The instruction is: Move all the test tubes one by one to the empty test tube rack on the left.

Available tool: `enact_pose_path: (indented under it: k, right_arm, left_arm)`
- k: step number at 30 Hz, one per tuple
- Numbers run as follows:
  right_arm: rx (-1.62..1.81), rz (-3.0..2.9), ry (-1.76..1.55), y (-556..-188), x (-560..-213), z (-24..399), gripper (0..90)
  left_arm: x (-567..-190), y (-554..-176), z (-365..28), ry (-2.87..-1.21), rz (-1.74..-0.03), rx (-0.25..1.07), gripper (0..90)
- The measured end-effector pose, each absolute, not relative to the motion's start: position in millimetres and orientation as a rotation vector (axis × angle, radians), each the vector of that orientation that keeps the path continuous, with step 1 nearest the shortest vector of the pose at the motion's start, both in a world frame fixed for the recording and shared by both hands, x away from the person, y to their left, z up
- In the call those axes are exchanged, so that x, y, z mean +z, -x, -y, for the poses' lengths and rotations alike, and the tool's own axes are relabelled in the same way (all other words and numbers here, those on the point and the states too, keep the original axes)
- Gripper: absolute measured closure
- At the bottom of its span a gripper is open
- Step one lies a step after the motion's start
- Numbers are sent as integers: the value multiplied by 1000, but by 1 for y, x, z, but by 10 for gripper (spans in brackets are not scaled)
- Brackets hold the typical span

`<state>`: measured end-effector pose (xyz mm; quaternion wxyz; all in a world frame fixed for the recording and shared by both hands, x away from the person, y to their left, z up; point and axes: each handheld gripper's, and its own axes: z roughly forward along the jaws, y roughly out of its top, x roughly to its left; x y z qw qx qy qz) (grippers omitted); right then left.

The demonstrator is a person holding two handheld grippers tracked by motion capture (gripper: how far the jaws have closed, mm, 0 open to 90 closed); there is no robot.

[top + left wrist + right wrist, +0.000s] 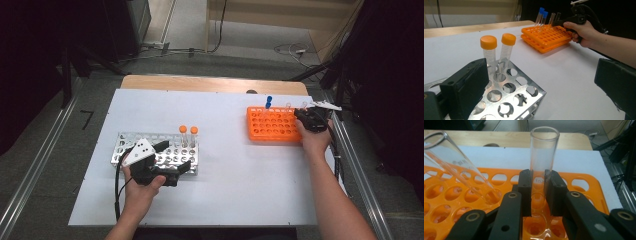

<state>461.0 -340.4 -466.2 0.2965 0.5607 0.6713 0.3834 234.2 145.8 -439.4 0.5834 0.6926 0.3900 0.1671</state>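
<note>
My right gripper pinching upright glass tube between its pads, over the orange rack, tube bottom hidden behind jaws

A metal rack with round holes stands on the white table, on its left part. Two tubes with orange caps stand upright side by side in the far right corner of this rack. Two tubes with blue caps lean in the far holes. A second clear glass tube stands tilted. Behind the table there is a grey floor with some cables on it.
</note>
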Motion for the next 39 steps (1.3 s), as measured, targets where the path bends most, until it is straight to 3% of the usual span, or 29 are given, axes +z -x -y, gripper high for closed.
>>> enact_pose_path:
  k: [20,39]
  right_arm:
    - [1272,-1713,-1390,-413,-425,349,738]
    - [1427,-1964,-1223,-326,-442,320,738]
  left_arm:
    - [-440,-234,-138,-1639,-892,383,0]
    - [-440,-233,-124,-1646,-872,406,0]
